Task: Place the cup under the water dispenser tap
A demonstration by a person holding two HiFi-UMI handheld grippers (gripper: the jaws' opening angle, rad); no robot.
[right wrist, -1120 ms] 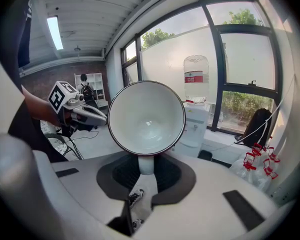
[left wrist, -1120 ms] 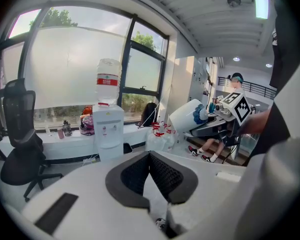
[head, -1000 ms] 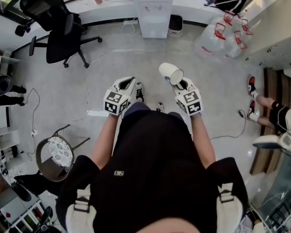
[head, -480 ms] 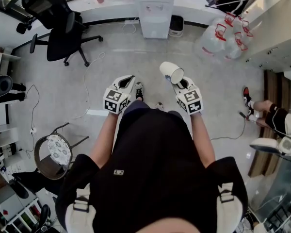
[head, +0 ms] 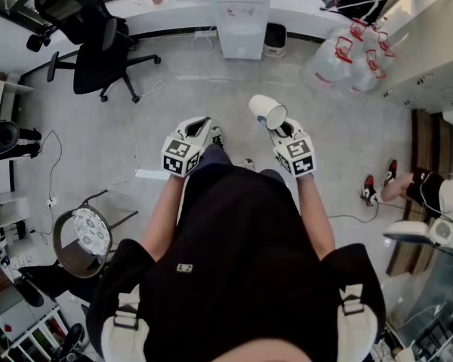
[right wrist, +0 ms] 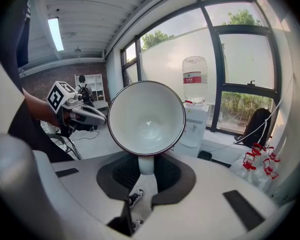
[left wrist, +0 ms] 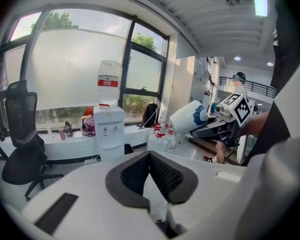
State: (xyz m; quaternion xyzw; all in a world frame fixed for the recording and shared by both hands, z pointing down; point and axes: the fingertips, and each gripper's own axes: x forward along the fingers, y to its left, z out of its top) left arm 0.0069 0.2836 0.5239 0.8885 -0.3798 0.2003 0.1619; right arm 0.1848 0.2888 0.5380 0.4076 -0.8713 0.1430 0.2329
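The right claw (right wrist: 146,170) is clenched on the handle of a white cup (right wrist: 146,118) with a dark rim. It holds the cup in the air on its side, with the mouth turned back toward the person. The left claw (left wrist: 149,155) is clenched on nothing, its pad tips meeting, and sits beside the right one in front of the person's body. The white water dispenser (head: 239,15), a bottle on top, stands well apart across the grey floor (head: 174,104), against the long desk (head: 166,12) under the windows. A black office chair (head: 90,40) stands to its left and a cluster of clear water jugs (head: 343,55) to its right.
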